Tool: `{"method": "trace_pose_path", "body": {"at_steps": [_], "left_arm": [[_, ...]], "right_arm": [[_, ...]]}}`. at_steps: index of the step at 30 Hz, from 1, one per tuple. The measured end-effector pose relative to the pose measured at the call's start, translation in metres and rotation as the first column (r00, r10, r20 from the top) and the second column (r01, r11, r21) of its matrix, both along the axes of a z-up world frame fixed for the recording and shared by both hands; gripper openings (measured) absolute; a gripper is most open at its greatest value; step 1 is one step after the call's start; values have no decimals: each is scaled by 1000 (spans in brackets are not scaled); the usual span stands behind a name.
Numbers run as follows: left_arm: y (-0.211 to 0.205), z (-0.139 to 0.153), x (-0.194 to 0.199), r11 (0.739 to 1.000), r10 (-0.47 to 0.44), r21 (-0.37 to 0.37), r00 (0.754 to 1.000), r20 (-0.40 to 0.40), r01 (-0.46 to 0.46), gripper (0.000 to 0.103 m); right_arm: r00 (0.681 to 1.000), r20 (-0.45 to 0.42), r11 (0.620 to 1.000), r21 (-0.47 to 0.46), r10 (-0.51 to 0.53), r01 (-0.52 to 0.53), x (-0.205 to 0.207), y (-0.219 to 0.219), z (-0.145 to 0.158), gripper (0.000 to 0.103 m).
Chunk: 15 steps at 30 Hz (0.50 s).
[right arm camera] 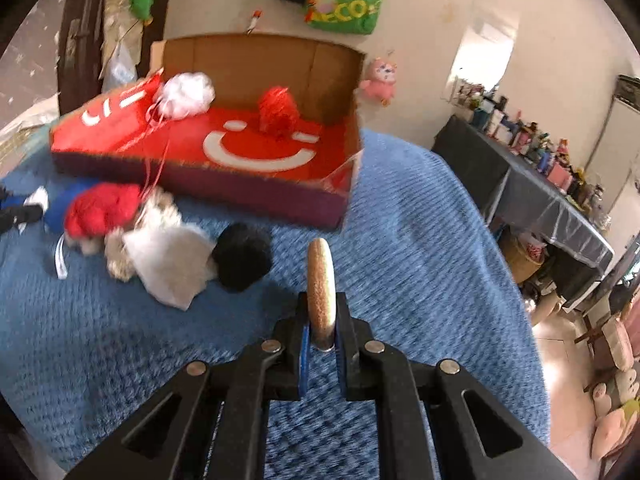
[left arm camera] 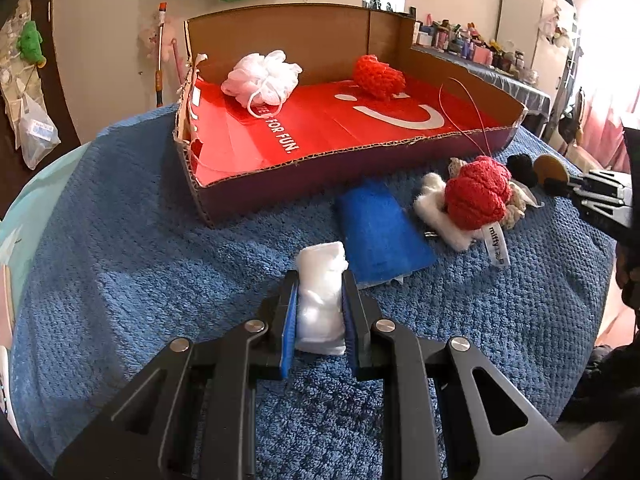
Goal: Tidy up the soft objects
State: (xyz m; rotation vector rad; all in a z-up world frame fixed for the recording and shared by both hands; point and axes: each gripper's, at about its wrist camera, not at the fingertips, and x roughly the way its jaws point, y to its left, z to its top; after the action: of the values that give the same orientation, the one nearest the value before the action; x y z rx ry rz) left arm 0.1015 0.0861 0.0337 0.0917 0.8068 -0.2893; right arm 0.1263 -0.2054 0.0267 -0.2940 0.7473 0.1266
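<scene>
White pouch (left arm camera: 321, 298) is sitting clamped in the left gripper (left arm camera: 320, 312), long axis pointing toward the box (left arm camera: 320, 168); right gripper (right arm camera: 320, 336) is pinching a brown disc (right arm camera: 320, 292) edge-up above the towel (right arm camera: 420, 240).

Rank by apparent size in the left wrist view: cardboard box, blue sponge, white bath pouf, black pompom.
1. cardboard box
2. blue sponge and white bath pouf: look alike, and the sponge is nearer, so unranked
3. black pompom
</scene>
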Motion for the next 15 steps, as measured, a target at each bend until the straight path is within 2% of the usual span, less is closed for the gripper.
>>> {"method": "trace_pose_path", "body": {"at_steps": [3, 5, 7, 15], "left_arm": [[1, 0, 0, 1000, 9, -7, 1000, 3, -9, 19], [3, -1, 1, 1000, 12, -16, 1000, -5, -12, 20], [4, -2, 2, 1000, 16, -24, 1000, -13, -16, 21], [5, -4, 3, 999, 20, -25, 1000, -21, -21, 23]], "right_arm": [[1000, -21, 998, 63, 17, -16, -1, -4, -3, 22], [999, -32, 990, 140, 31, -26, -2, -10, -1, 42], [999, -37, 980, 196, 35, -27, -2, -14, 0, 51], [998, -61, 956, 294, 21, -2, 3, -24, -4, 63]]}}
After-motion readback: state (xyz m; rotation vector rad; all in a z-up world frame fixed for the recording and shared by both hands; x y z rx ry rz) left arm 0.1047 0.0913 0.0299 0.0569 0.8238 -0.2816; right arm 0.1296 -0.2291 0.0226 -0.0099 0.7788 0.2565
